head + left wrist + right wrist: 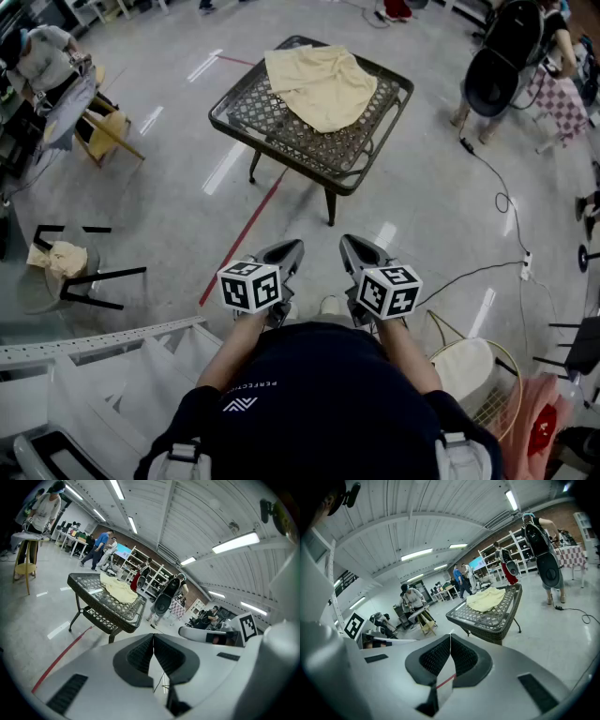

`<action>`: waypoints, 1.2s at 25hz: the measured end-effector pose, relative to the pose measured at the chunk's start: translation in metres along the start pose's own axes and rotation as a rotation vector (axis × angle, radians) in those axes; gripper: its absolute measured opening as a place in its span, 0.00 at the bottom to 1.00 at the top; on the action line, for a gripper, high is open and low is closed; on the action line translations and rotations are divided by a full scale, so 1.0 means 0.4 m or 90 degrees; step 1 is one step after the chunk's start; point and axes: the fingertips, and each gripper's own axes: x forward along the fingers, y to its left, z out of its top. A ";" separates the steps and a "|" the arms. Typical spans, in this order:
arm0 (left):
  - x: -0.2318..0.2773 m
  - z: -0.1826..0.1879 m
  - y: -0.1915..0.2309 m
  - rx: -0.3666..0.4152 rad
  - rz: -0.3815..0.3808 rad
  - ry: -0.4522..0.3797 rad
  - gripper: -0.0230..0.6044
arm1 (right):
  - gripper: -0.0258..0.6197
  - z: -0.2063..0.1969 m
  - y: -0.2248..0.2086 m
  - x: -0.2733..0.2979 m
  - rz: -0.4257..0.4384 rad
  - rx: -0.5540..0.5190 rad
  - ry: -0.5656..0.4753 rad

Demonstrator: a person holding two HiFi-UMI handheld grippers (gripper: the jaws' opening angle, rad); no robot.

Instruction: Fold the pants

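pants [319,84]: pale yellow, crumpled on far part of dark lattice-top table [281,141] | left gripper [292,247]: jaws pressed together, nothing between, held close before the person's body, well apart from table | right gripper [347,243]: jaws likewise together, empty, just beside left | red floor line [239,248]: between table and left gripper

Light: bright, even, cast by ceiling strip lights [234,542]
Glare: white streaks are mirrored in the glossy floor [220,169]
Exposure: folds are kept in the pale pants [321,84]
Distortion: gripper views are bent fisheye-wise, corners blackened
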 end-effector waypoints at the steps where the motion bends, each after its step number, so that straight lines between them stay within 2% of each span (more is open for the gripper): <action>1: 0.004 0.001 -0.002 0.000 0.001 -0.002 0.05 | 0.09 0.001 -0.004 -0.001 0.001 -0.001 0.001; 12: 0.070 -0.003 -0.032 0.003 0.021 0.001 0.05 | 0.09 0.028 -0.082 -0.022 0.017 0.025 -0.007; 25: 0.150 0.032 -0.066 0.030 0.047 -0.018 0.05 | 0.10 0.062 -0.168 -0.042 0.028 -0.005 -0.007; 30: 0.180 0.054 -0.063 0.040 0.042 -0.016 0.05 | 0.10 0.082 -0.188 -0.027 0.024 -0.013 -0.009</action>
